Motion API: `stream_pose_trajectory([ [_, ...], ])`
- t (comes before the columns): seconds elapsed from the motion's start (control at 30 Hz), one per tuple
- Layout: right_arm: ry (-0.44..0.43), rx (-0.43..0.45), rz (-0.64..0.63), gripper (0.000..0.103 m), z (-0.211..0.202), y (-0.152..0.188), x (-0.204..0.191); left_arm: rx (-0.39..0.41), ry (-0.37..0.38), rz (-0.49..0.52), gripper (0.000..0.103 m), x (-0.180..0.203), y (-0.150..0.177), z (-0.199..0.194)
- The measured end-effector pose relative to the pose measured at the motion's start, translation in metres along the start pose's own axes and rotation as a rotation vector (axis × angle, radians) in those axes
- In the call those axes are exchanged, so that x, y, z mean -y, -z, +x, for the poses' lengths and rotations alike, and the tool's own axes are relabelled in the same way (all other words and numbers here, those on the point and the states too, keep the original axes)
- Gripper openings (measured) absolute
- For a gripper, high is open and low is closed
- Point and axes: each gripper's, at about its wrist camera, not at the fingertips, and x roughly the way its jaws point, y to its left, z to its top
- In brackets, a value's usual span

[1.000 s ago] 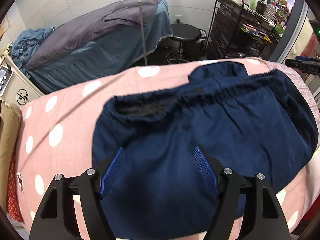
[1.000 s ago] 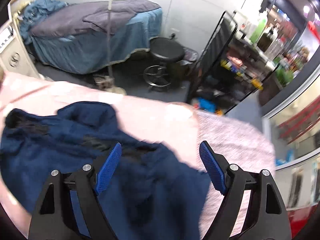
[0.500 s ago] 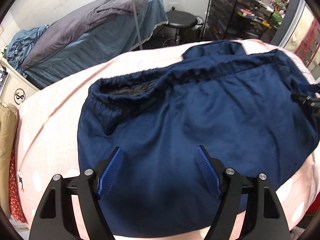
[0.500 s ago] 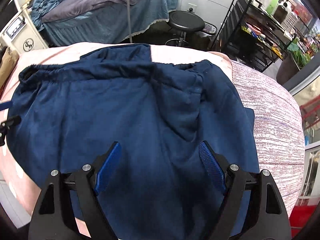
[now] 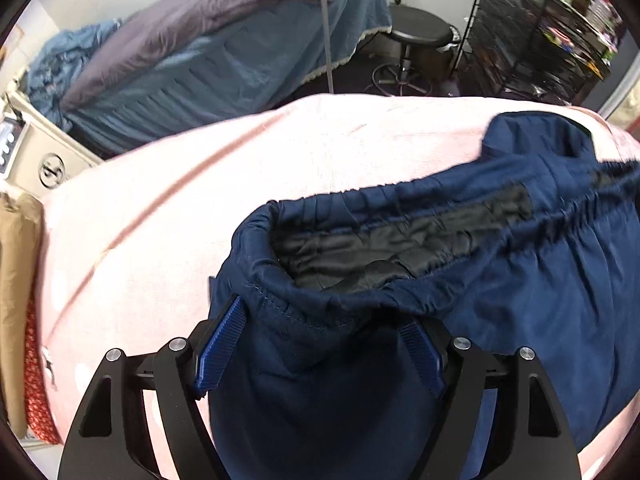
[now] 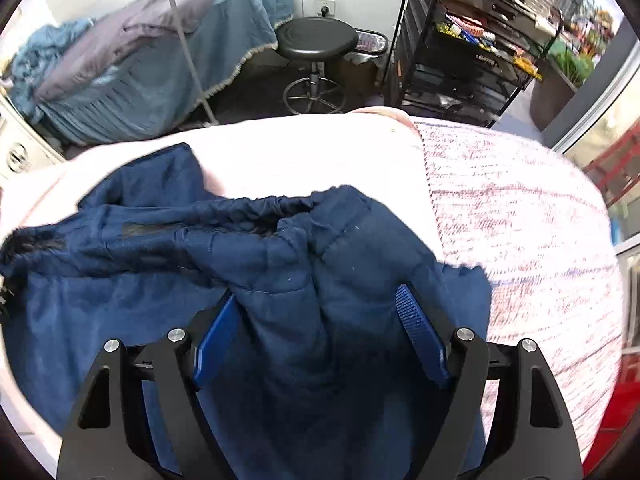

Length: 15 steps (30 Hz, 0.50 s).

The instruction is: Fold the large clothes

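Note:
A large navy garment (image 5: 520,300) with an elastic waistband and black lining lies spread on a pink bed cover (image 5: 160,200). My left gripper (image 5: 320,348) points steeply down over its left waistband corner. The cloth bulges up between the wide-set fingers and hides part of the right pad. In the right wrist view the garment (image 6: 120,300) shows its right waistband corner, and my right gripper (image 6: 318,332) straddles a fold of it. These jaws are closing slightly with cloth between them; the right pad stands clear of the cloth, the left is partly covered.
Past the pink cover (image 6: 300,152) stand a blue-draped bed (image 5: 200,60), a black stool (image 6: 316,40) and a black wire rack (image 6: 460,48). A speckled white-and-red cloth (image 6: 520,220) covers the bed's right part. A white cabinet (image 5: 40,152) stands at far left.
Both grippers have sunk onto the garment. The left one shifted to the left waistband corner, the right one to the right corner, and cloth now sits between each pair of fingers.

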Motion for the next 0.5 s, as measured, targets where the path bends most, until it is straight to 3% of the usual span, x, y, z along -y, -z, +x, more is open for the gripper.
stream_pose_trajectory([
  [0.2, -0.097, -0.077, 0.202, 0.083, 0.033, -0.014, 0.031, -0.087, 0.120, -0.167, 0.085, -0.029, -0.020, 0.035],
  [0.3, -0.107, -0.120, 0.217, 0.089, 0.046, -0.023, 0.034, -0.145, 0.166, -0.232, 0.098, -0.044, -0.026, 0.054],
  [0.5, -0.060, -0.158, 0.177, 0.098, 0.068, -0.042, 0.032, -0.187, 0.209, -0.240, 0.098, -0.050, -0.030, 0.072],
])
